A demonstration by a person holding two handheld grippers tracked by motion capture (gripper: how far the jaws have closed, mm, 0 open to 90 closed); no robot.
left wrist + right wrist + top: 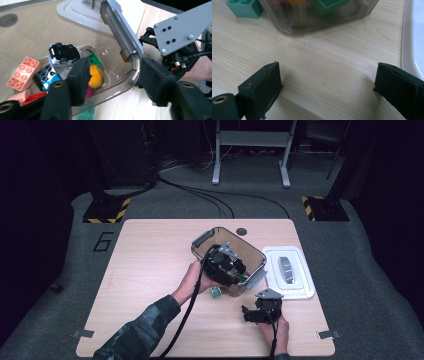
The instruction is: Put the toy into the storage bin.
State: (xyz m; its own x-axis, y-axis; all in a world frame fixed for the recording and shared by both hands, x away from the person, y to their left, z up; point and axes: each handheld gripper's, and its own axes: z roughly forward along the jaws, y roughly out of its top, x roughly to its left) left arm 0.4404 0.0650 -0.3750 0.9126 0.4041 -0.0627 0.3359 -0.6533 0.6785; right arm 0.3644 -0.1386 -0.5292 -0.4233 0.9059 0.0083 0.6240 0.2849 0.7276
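A clear plastic container with grey handles stands mid-table and holds several toy bricks. My left gripper hangs over its near corner, jaws open. In the left gripper view the left gripper straddles the container's corner rim: one jaw is inside above an orange piece, the other outside, and neither pad presses on anything. A black-and-white toy car, a green brick and a salmon brick lie inside. My right gripper is open just above the table, nothing between its jaws.
A white lid lies on the table right of the container; its edge is close to the right gripper's jaw. A teal brick sits on the wood beside the container's near wall. The table's left half is bare wood.
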